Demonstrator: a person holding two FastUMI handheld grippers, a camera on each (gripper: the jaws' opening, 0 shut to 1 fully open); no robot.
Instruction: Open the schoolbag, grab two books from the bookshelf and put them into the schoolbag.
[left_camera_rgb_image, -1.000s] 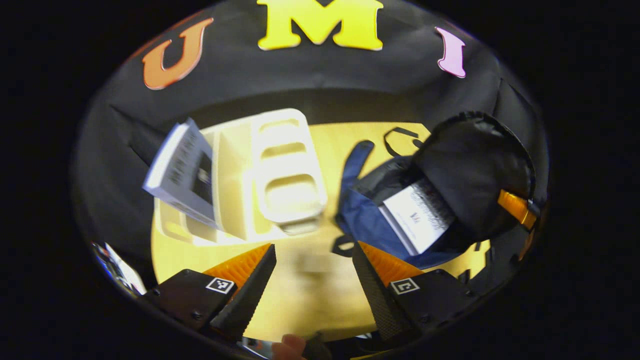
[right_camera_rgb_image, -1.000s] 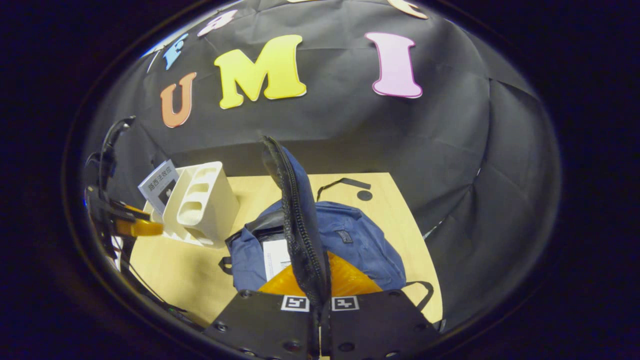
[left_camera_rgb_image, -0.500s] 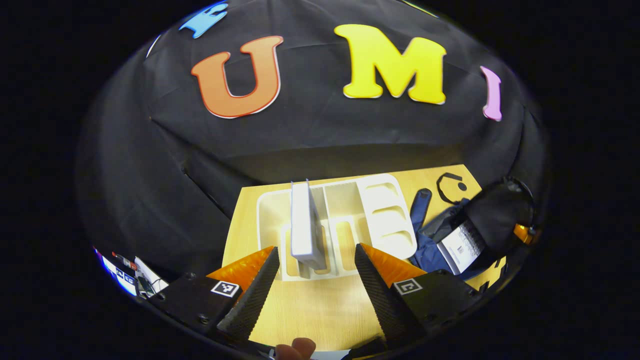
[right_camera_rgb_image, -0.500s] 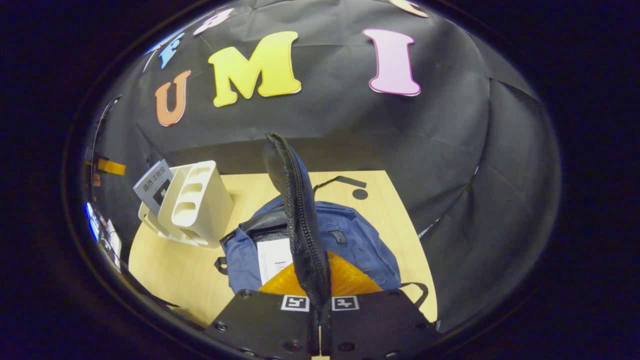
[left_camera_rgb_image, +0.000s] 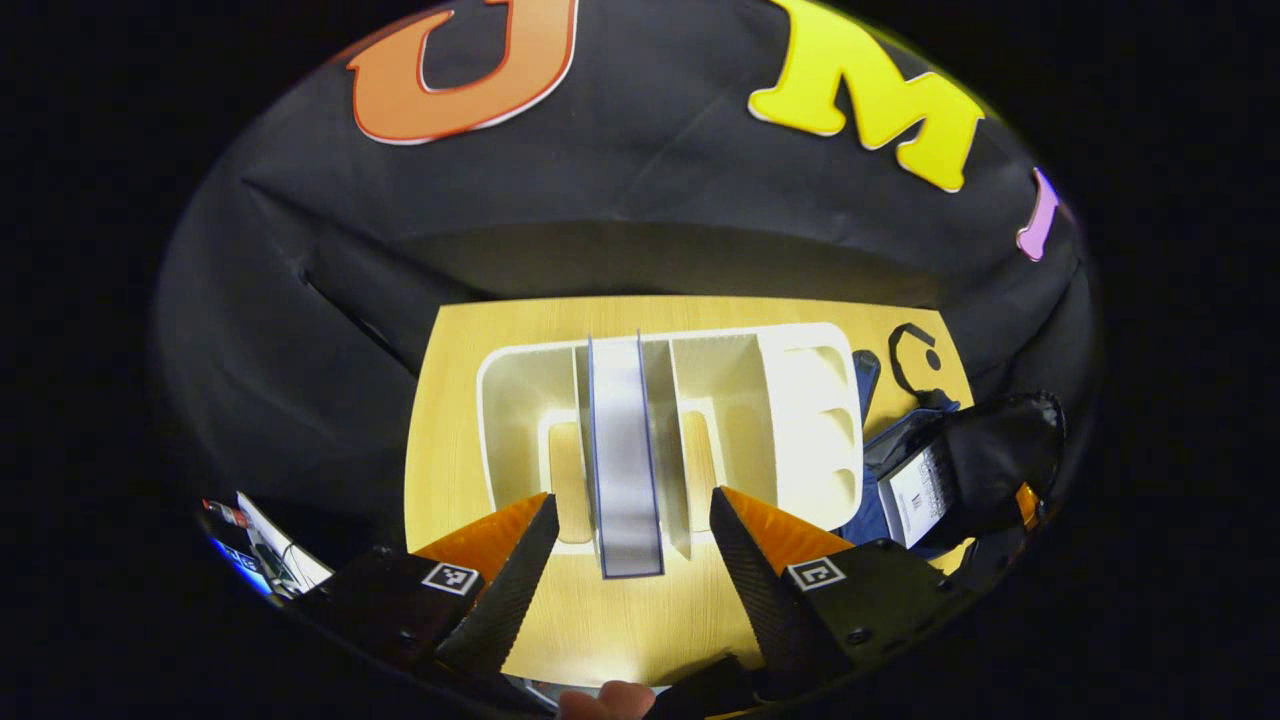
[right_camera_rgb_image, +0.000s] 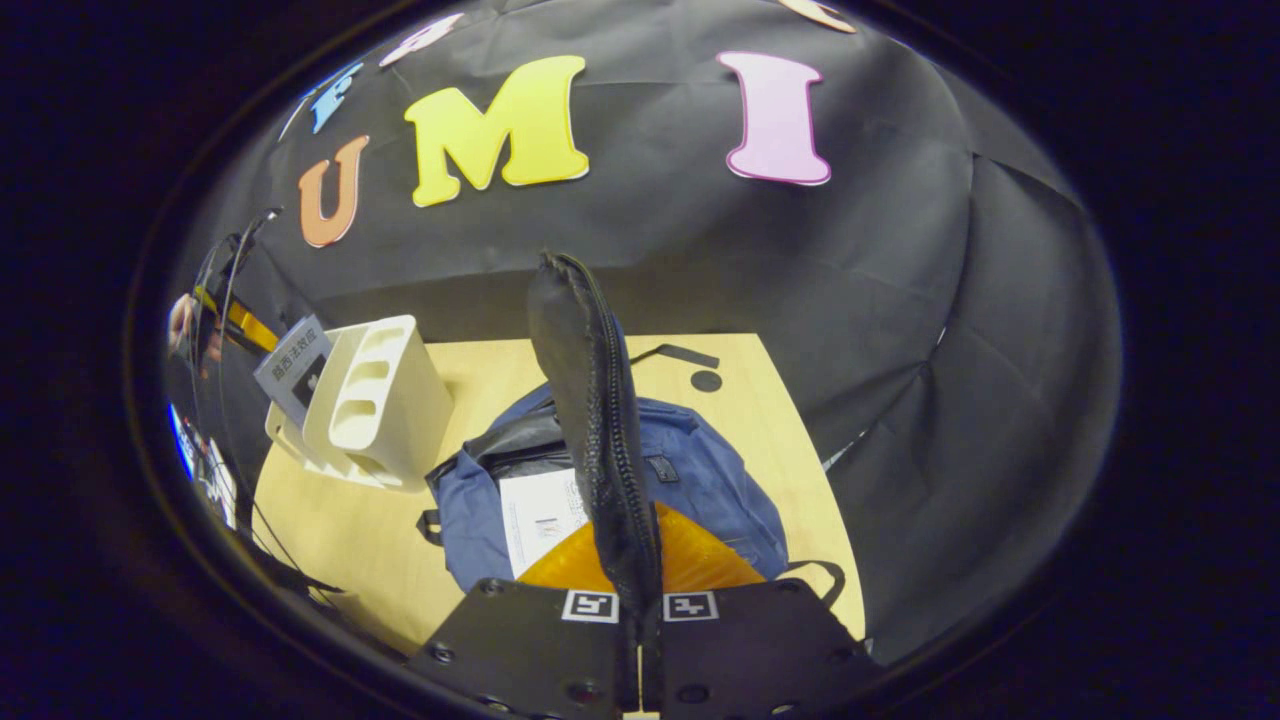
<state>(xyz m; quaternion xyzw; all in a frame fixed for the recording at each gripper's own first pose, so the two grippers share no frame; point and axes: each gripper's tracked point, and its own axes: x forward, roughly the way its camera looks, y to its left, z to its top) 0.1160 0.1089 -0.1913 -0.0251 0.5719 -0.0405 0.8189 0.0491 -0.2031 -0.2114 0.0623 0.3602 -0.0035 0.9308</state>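
At the bottom of the left gripper view, the left hand-held gripper (left_camera_rgb_image: 625, 560) stands wide open, its fingers on either side of the near edge of a book (left_camera_rgb_image: 624, 470) without touching it. That book stands upright on edge in a middle slot of the white bookshelf (left_camera_rgb_image: 810, 400) on the tabletop (left_camera_rgb_image: 450, 400). At right of that view the schoolbag (left_camera_rgb_image: 975, 470) gapes with a first book (left_camera_rgb_image: 915, 495) already inside. Low in the right gripper view, the right hand-held gripper (right_camera_rgb_image: 640, 590) is clamped on the bag's black flap (right_camera_rgb_image: 590, 400), lifting it upright over the blue body. One risk, I judge: closing off-centre could catch a shelf divider, or drag the light shelf as the book comes out. If the right grip slips, the flap could drop over the opening. The left gripper points level along the slot, a fingertip (left_camera_rgb_image: 605, 700) of the holding hand visible at bottom centre; the right points forward and slightly down.
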